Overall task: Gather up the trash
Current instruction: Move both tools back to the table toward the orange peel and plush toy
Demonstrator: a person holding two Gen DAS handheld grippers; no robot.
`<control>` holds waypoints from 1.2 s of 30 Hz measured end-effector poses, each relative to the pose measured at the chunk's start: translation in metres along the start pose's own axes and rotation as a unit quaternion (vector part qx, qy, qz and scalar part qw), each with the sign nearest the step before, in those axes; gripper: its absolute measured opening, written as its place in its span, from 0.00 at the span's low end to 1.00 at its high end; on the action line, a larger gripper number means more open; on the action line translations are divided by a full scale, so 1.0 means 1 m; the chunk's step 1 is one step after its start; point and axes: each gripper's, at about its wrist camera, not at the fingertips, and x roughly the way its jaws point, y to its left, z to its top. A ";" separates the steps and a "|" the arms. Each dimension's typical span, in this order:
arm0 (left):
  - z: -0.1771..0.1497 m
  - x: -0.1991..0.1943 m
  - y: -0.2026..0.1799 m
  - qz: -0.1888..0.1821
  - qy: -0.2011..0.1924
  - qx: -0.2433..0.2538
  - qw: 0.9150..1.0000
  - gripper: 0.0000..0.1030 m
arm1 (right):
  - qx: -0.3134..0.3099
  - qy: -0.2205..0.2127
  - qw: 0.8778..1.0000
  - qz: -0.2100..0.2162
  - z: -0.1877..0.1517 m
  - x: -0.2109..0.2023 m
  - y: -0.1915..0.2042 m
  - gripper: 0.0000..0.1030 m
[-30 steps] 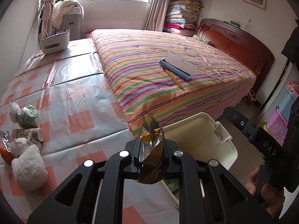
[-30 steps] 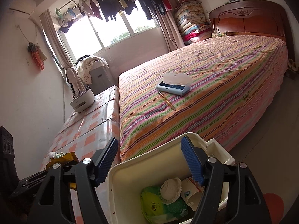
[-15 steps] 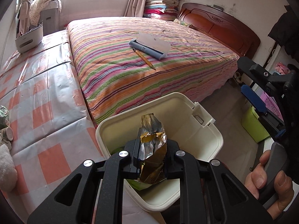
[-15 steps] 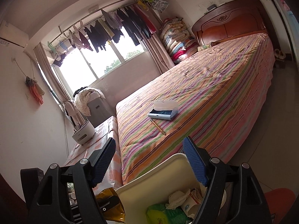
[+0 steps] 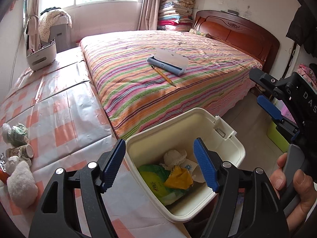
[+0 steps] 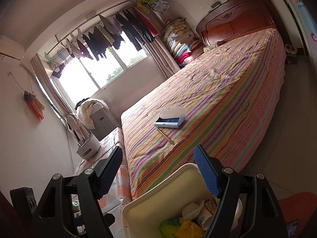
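A checked table (image 5: 59,107) carries crumpled trash (image 5: 17,148); the striped bed (image 5: 138,83) a pencil (image 5: 163,76).

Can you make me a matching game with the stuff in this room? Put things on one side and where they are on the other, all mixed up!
Things:
1. yellow wrapper
2. pencil
3. paper cup
4. folded blankets

Places:
A. lying on the striped bed
B. stacked in the corner by the headboard
C. inside the white bin
D. on its side on the checked tablecloth

Pairs: 1-C, 2-A, 3-D, 4-B
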 end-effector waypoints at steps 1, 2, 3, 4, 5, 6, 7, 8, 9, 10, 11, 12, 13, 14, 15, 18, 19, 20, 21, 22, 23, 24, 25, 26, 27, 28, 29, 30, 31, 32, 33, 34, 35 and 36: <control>0.001 -0.008 0.006 0.013 -0.011 -0.002 1.000 0.71 | 0.001 0.003 1.000 0.001 -0.001 0.001 0.001 0.71; 0.001 -0.015 0.011 0.025 -0.021 -0.005 0.999 0.73 | 0.003 0.007 1.000 0.004 -0.002 0.002 0.002 0.71; 0.002 -0.023 0.018 0.037 -0.031 -0.011 0.999 0.73 | 0.006 0.010 1.000 0.009 -0.003 0.003 0.003 0.71; 0.003 -0.030 0.024 0.047 -0.038 -0.018 0.998 0.73 | 0.007 0.015 1.000 0.014 -0.005 0.005 0.005 0.71; 0.003 -0.037 0.031 0.056 -0.047 -0.028 0.997 0.73 | 0.007 0.021 1.000 0.017 -0.007 0.006 0.008 0.71; 0.004 -0.044 0.037 0.063 -0.054 -0.038 0.996 0.73 | 0.008 0.026 0.999 0.022 -0.009 0.009 0.011 0.71; 0.005 -0.050 0.044 0.070 -0.061 -0.048 0.995 0.73 | 0.010 0.032 0.999 0.028 -0.011 0.011 0.014 0.71; 0.006 -0.055 0.050 0.077 -0.067 -0.056 0.993 0.75 | 0.010 0.038 0.999 0.034 -0.013 0.013 0.018 0.71; 0.007 -0.062 0.057 0.085 -0.075 -0.065 0.991 0.76 | 0.009 0.044 0.998 0.039 -0.015 0.015 0.023 0.71; 0.008 -0.067 0.063 0.092 -0.083 -0.073 0.990 0.77 | 0.008 0.049 0.998 0.044 -0.018 0.017 0.028 0.71; 0.010 -0.072 0.070 0.099 -0.090 -0.079 0.988 0.78 | 0.008 0.053 0.997 0.050 -0.021 0.018 0.033 0.71; 0.011 -0.076 0.076 0.109 -0.094 -0.082 0.986 0.78 | 0.007 0.056 0.997 0.057 -0.024 0.019 0.038 0.71; 0.012 -0.079 0.082 0.120 -0.099 -0.083 0.984 0.78 | 0.003 0.060 0.996 0.063 -0.027 0.020 0.044 0.71; 0.013 -0.082 0.089 0.134 -0.103 -0.084 0.982 0.78 | -0.001 0.064 0.996 0.069 -0.030 0.020 0.051 0.71; 0.014 -0.083 0.095 0.146 -0.105 -0.085 0.980 0.78 | -0.006 0.067 0.995 0.075 -0.034 0.021 0.057 0.71; 0.016 -0.090 0.118 0.174 -0.111 -0.094 0.974 0.79 | -0.023 0.078 0.993 0.089 -0.044 0.023 0.074 0.71; 0.016 -0.092 0.125 0.181 -0.113 -0.101 0.972 0.79 | -0.028 0.083 0.992 0.094 -0.048 0.024 0.080 0.71; 0.015 -0.094 0.133 0.185 -0.114 -0.107 0.970 0.79 | -0.034 0.089 0.991 0.097 -0.051 0.026 0.084 0.71; 0.014 -0.096 0.141 0.190 -0.115 -0.114 0.968 0.79 | -0.039 0.094 0.990 0.100 -0.054 0.027 0.088 0.71; 0.012 -0.099 0.149 0.194 -0.116 -0.122 0.966 0.79 | -0.042 0.100 0.989 0.102 -0.058 0.029 0.093 0.71; 0.009 -0.102 0.158 0.199 -0.118 -0.132 0.964 0.80 | -0.044 0.105 0.988 0.105 -0.061 0.031 0.095 0.71; 0.007 -0.105 0.166 0.204 -0.120 -0.141 0.961 0.81 | -0.048 0.109 0.987 0.106 -0.063 0.032 0.098 0.71; 0.004 -0.107 0.175 0.209 -0.120 -0.149 0.959 0.82 | -0.052 0.112 0.987 0.104 -0.065 0.034 0.101 0.71; 0.002 -0.109 0.183 0.213 -0.120 -0.157 0.957 0.82 | -0.056 0.115 0.986 0.103 -0.067 0.035 0.102 0.71; -0.001 -0.112 0.192 0.219 -0.121 -0.165 0.954 0.82 | -0.059 0.118 0.986 0.103 -0.069 0.036 0.105 0.71; -0.004 -0.115 0.201 0.226 -0.121 -0.173 0.951 0.82 | -0.060 0.120 0.986 0.103 -0.070 0.038 0.106 0.71; -0.006 -0.118 0.208 0.232 -0.121 -0.178 0.949 0.82 | -0.062 0.121 0.985 0.103 -0.072 0.038 0.107 0.71; -0.008 -0.120 0.216 0.239 -0.121 -0.181 0.946 0.82 | -0.064 0.123 0.985 0.102 -0.074 0.039 0.109 0.71; -0.011 -0.123 0.223 0.247 -0.120 -0.185 0.944 0.82 | -0.066 0.125 0.985 0.103 -0.076 0.040 0.110 0.71; -0.014 -0.125 0.229 0.253 -0.121 -0.189 0.941 0.82 | -0.067 0.128 0.984 0.104 -0.077 0.042 0.111 0.71; -0.017 -0.126 0.236 0.257 -0.120 -0.193 0.939 0.82 | -0.070 0.132 0.983 0.105 -0.079 0.044 0.113 0.71; -0.020 -0.128 0.242 0.262 -0.117 -0.196 0.938 0.82 | -0.074 0.136 0.982 0.106 -0.082 0.046 0.116 0.71; -0.023 -0.128 0.248 0.267 -0.113 -0.200 0.936 0.82 | -0.078 0.139 0.981 0.108 -0.085 0.047 0.120 0.71; -0.027 -0.130 0.256 0.270 -0.108 -0.206 0.934 0.82 | -0.083 0.144 0.980 0.111 -0.087 0.049 0.123 0.71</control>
